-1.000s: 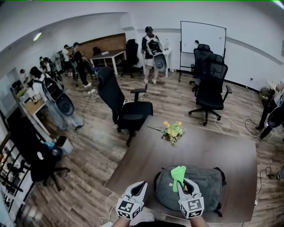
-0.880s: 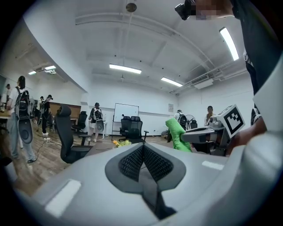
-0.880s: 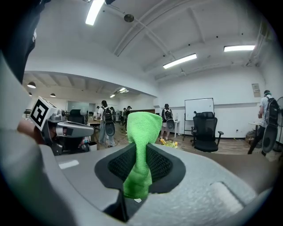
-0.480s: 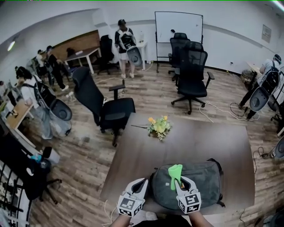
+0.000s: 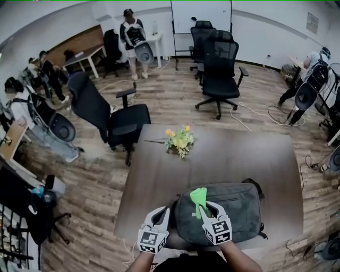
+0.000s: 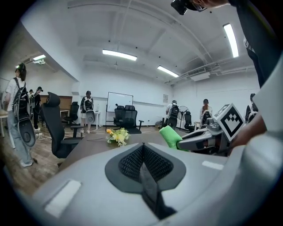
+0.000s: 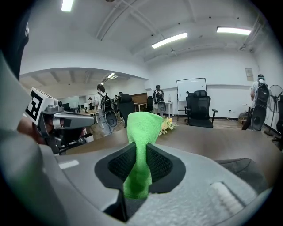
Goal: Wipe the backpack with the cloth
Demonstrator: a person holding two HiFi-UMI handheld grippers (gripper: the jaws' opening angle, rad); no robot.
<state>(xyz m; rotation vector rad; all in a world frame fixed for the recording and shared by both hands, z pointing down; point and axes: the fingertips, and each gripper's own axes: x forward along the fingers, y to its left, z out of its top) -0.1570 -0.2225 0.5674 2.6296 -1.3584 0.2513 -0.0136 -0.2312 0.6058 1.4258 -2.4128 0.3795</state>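
Green cloth (image 5: 198, 197) is clamped in the right gripper (image 5: 209, 208). In the right gripper view I read both jaws closed on the cloth's lower part, with the free end standing upright above them. In the head view the cloth rises over the near left part of the backpack (image 5: 234, 212).

The backpack is grey and lies flat on the brown table (image 5: 159, 180), along the near edge and toward the near right corner. I cannot tell whether the cloth touches the backpack's surface.

The left gripper (image 5: 163, 212) is positioned just beside the backpack's left end, over the near edge of the table. In the left gripper view I read its jaws pressed together with nothing between them. The two grippers are side by side, near each other but apart.

A bunch of yellow flowers (image 5: 179, 139) lies near the far edge of the table, left of centre and well apart from the backpack.

Off the table's far left corner stands a black office chair (image 5: 114, 119) on the wood-pattern floor. More black chairs (image 5: 218, 69) stand farther back, in front of a whiteboard (image 5: 201, 8). Several people wearing backpack rigs stand along the left and right walls of the room.
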